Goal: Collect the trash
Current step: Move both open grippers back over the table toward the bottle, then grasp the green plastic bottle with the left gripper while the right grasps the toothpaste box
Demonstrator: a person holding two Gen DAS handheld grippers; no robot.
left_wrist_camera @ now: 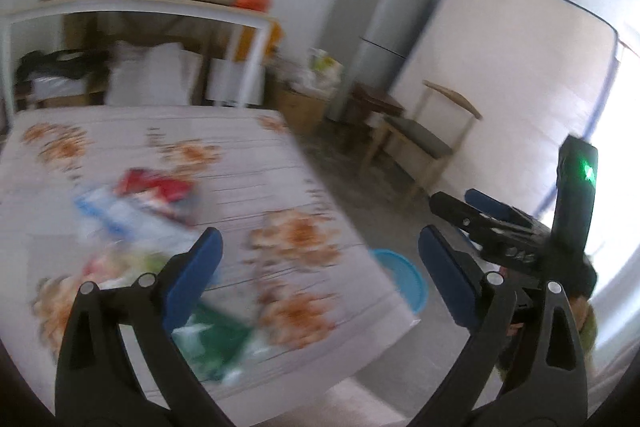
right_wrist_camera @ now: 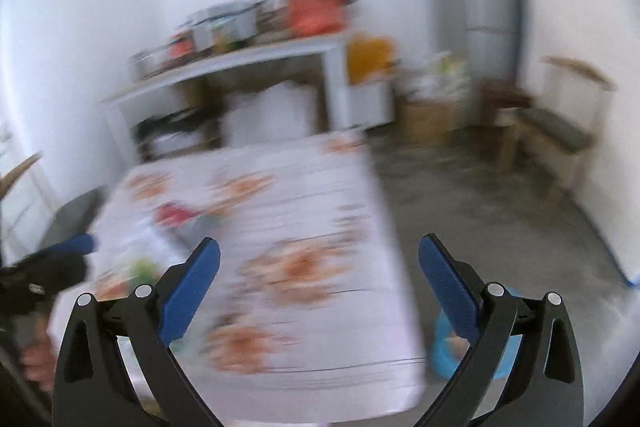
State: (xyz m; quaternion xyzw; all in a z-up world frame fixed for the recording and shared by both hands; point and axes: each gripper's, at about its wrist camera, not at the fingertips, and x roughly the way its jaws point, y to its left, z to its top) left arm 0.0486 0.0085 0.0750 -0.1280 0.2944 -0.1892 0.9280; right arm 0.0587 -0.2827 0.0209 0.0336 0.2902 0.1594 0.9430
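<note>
The counter (left_wrist_camera: 280, 163) wears a smooth, faintly glossy white cloth printed with orange flowers. On it lie crinkled, shiny plastic wrappers in red, blue and green (left_wrist_camera: 152, 199). The left tool (left_wrist_camera: 320, 267) has matt black plastic arms and finely textured blue pads (left_wrist_camera: 192, 279). The tall grey fridge (left_wrist_camera: 384, 27) looks like brushed metal. The floor (left_wrist_camera: 376, 203) is rough grey concrete.

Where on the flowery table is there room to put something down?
The table is bare along its right side, from the far corner down past the orange flower prints to the edge above the blue bin. The far strip behind the red wrapper is free too. The near-left part is crowded: blue-white packet, green wrapper, other blurred trash.
</note>
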